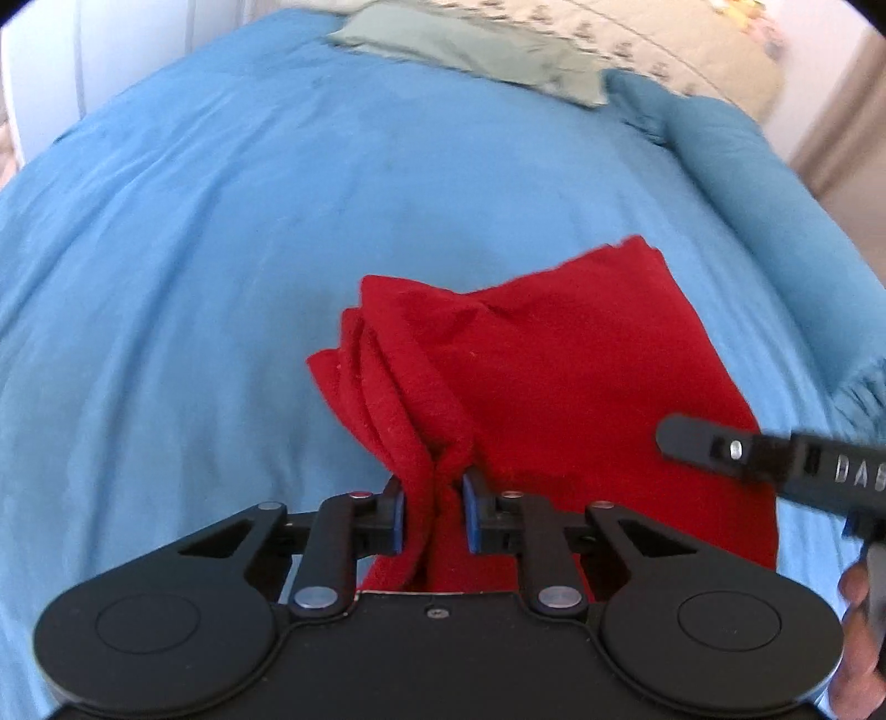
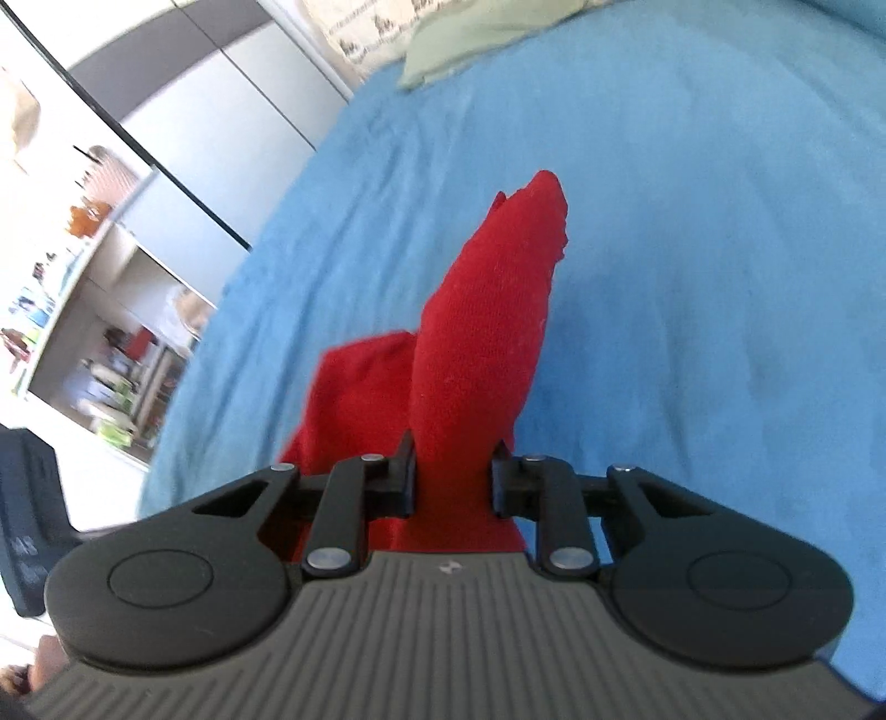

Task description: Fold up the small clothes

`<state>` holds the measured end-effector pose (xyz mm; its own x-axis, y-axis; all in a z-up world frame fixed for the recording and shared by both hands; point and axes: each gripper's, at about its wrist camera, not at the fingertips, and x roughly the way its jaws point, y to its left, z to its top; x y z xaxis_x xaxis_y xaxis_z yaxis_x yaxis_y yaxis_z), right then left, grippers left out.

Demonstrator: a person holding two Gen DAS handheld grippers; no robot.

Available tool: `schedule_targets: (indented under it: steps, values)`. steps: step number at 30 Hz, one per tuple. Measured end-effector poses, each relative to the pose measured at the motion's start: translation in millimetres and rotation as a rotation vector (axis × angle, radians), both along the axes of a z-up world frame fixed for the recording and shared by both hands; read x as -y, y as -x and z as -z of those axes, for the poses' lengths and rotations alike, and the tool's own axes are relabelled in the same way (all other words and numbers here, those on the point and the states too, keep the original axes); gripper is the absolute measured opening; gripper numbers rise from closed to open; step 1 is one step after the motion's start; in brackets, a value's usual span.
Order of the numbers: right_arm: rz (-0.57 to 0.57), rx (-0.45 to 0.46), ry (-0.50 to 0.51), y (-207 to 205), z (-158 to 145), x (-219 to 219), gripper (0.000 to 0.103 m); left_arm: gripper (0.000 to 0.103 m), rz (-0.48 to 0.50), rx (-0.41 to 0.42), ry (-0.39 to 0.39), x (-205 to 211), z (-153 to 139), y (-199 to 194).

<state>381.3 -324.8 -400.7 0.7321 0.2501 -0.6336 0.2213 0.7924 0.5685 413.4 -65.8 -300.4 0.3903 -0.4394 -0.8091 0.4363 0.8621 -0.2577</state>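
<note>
A red cloth garment point(image 1: 542, 360) hangs over the blue bedspread point(image 1: 221, 249), held up by both grippers. My left gripper point(image 1: 434, 507) is shut on a bunched edge of the red garment. The right gripper's finger point(image 1: 720, 448) shows at the right edge of the left wrist view, over the garment. In the right wrist view my right gripper point(image 2: 454, 476) is shut on another part of the red garment point(image 2: 487, 332), which stretches away from the jaws above the bed point(image 2: 692, 249).
A pale green pillow point(image 1: 470, 50) lies at the far end of the bed, with a patterned quilt point(image 1: 637, 33) behind it. A rolled blue blanket edge point(image 1: 775, 221) runs along the right. Shelves with clutter point(image 2: 99, 343) and grey wardrobe doors point(image 2: 221, 111) stand beside the bed.
</note>
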Motion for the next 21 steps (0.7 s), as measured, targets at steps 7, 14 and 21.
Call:
schedule_targets:
  steps: [7, 14, 21]
  values:
    - [0.005, -0.026, 0.013, 97.7, -34.8, 40.2, 0.039, 0.021, 0.058, -0.028, 0.054, 40.4, -25.1, 91.3]
    - [0.009, -0.166, 0.082, 190.9, 5.6, 72.3, 0.039, 0.022, 0.165, -0.11, -0.047, 89.9, 23.4, 168.2]
    - [0.044, -0.271, 0.099, 214.4, 38.7, 95.4, 0.08, 0.088, 0.18, -0.014, -0.178, 101.5, 19.5, 183.0]
